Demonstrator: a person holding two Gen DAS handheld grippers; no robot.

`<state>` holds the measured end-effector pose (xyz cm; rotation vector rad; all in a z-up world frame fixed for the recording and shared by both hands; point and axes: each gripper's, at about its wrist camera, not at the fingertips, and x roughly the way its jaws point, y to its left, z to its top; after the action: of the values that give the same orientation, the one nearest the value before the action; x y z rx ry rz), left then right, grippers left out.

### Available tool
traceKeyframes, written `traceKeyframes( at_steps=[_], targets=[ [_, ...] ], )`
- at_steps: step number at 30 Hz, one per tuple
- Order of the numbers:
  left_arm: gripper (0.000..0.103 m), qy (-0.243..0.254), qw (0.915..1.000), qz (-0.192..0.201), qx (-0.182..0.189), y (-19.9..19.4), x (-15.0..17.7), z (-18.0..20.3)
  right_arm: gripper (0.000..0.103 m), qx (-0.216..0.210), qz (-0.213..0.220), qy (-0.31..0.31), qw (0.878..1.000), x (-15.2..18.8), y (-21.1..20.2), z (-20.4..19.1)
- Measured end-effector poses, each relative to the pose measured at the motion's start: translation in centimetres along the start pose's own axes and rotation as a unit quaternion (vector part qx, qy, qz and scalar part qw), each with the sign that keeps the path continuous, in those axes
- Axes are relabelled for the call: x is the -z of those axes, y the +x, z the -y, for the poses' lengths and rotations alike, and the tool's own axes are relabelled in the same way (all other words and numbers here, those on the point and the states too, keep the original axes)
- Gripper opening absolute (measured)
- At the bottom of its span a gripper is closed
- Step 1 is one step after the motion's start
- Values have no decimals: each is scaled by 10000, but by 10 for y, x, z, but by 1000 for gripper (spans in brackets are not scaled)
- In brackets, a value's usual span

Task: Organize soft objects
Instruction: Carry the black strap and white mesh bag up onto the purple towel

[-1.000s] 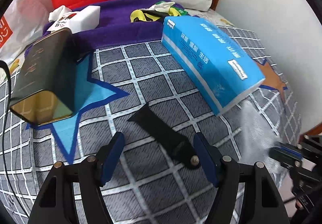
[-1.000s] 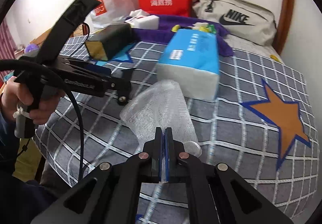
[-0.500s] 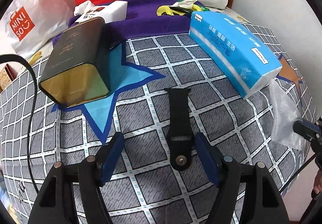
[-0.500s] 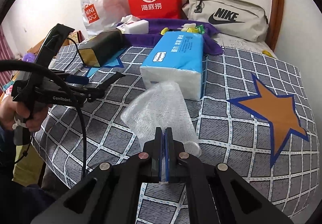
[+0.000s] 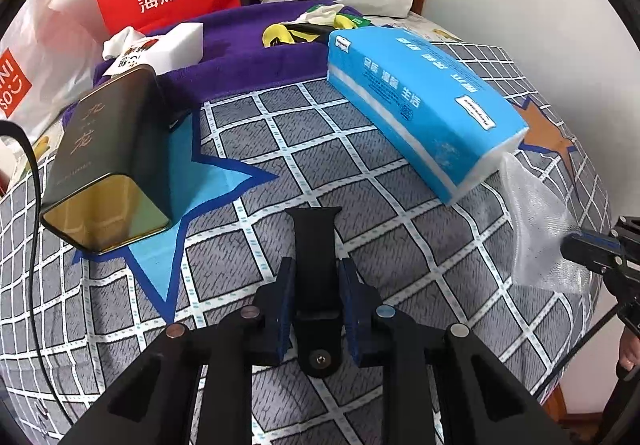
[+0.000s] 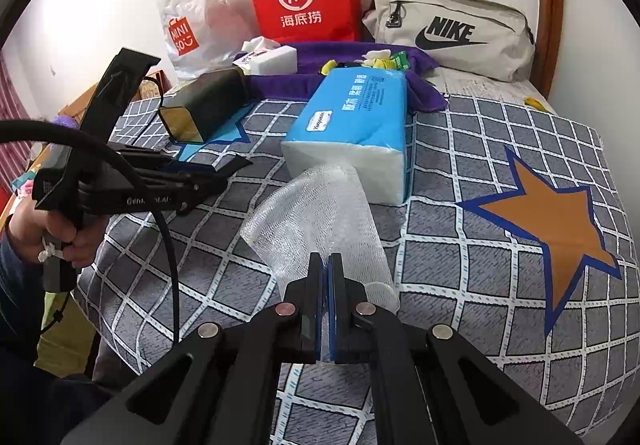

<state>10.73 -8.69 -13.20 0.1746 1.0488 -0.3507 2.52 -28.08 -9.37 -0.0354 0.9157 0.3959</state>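
both grippers loaded, nothing put away yet

my left gripper (image 5: 316,287) has just been closing & its blue pads now press both edges of the flat black rubber watch strap (image 5: 314,245), which lies on the grey checked bedspread (image 5: 360,173). my right gripper (image 6: 325,281) is fully closed, pinching the lower edge of the clear bubble-wrap sheet (image 6: 320,213), which runs from the jaws toward the blue soft tissue pack (image 6: 356,117). progress, as i judge it: early. two items gripped, none sorted; tissue pack & the purple towel (image 5: 240,45) w/ small bits on it are untouched. left cam shows the strap's pin hole & the pads' contact; right cam doesn't, but it alone shows the person's hand (image 6: 60,233) on the left handle.
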Motion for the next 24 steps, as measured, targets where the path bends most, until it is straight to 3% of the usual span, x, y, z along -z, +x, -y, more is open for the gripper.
traceKeyframes(
  at_steps=[6,24],
  targets=[
    [21,-182,9994,120,280,-15,3,-10,2,-146,48,-45,9999,-8,-9,-7],
    [21,-586,9955,742,8,-85,-18,-61,2,-412,337,-250,9983,-67,-21,-23]
  ],
)
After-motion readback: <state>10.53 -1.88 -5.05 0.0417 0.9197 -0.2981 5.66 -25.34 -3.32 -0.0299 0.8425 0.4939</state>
